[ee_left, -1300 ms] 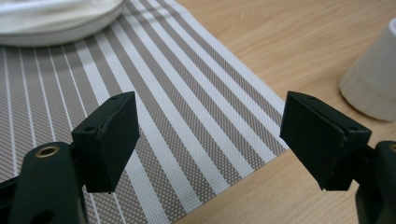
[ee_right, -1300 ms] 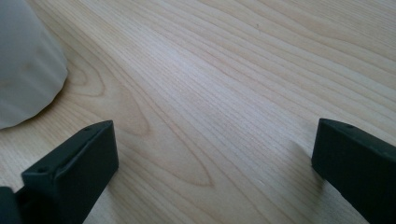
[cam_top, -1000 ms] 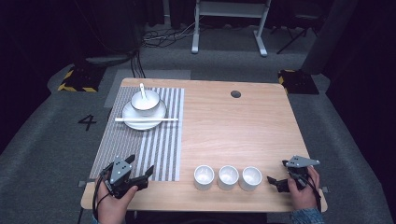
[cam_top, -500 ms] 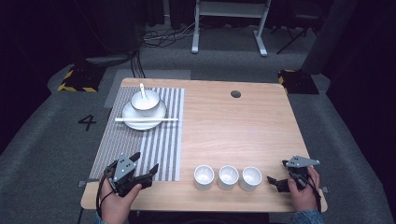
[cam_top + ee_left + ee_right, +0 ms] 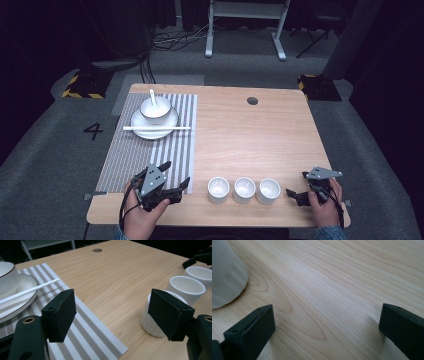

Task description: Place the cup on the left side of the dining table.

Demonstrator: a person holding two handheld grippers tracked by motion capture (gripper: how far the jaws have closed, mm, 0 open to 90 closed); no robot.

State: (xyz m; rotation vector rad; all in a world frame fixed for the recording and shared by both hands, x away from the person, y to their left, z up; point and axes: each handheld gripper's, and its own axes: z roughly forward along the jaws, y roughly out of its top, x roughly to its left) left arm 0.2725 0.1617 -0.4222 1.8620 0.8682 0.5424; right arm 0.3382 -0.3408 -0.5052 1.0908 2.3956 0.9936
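- Left gripper [image 5: 176, 176], lower left of the high view, has its jaws spread wide over the striped placemat's [image 5: 127, 160] corner, holding nothing.
- Right gripper [image 5: 295, 187], lower right, also gapes empty over bare table [image 5: 250, 140].
- Three white cups [image 5: 244, 190] stand in a row between them, bottom centre.

Striped placemat [image 5: 130, 160], white bowl [image 5: 155, 109] on plate [image 5: 145, 131], spoon [image 5: 152, 96] inside, chopsticks [image 5: 156, 128] across plate

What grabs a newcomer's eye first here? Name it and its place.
Three white cups stand in a row at the table's near edge, between the open left gripper and open right gripper. On the striped placemat at far left, a bowl sits on a plate with a white chopstick across it.
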